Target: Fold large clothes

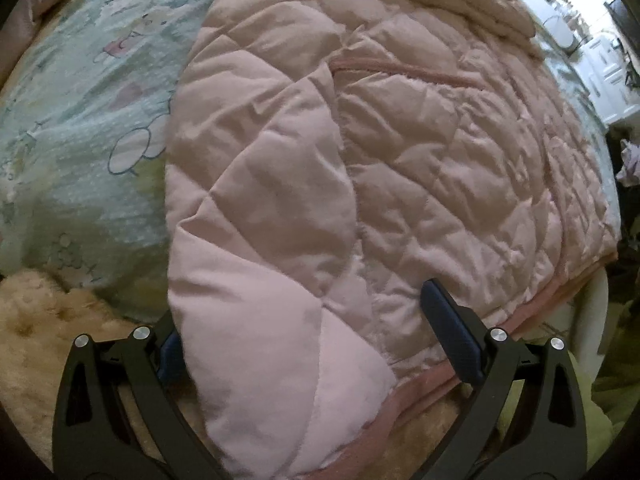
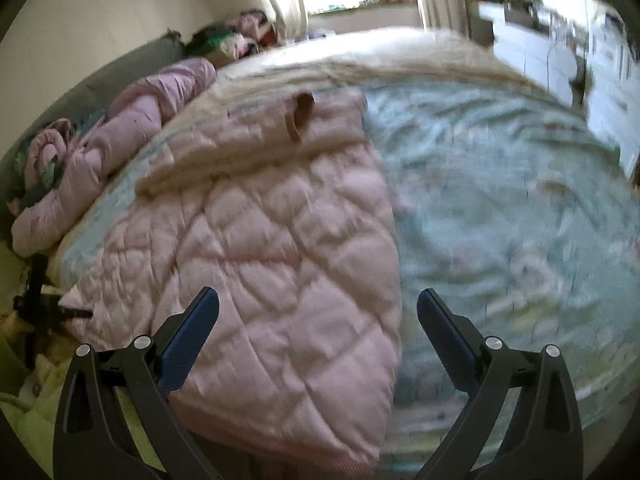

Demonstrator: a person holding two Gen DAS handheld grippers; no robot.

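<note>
Pink quilted coat [image 1: 360, 168] on bedsheet [image 1: 80, 120].

each gripper [image 1: 308, 344] [image 2: 318, 328] black-armed, blue-padded fingers [image 2: 188, 344], silver screws

Jacket [image 1: 400, 152]: I see quilted pink cloth, faint sheen.
Bedsheet [image 1: 80, 120]: printed matt cloth.
Gripper fingers [image 2: 188, 344]: matt black plastic, blue textured pads.

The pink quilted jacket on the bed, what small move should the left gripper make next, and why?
Probably close the left gripper on the sleeve. Its jaws stand open with the sleeve's end lying between them, folded over the pink quilted jacket. The right gripper is open too and holds nothing.
</note>
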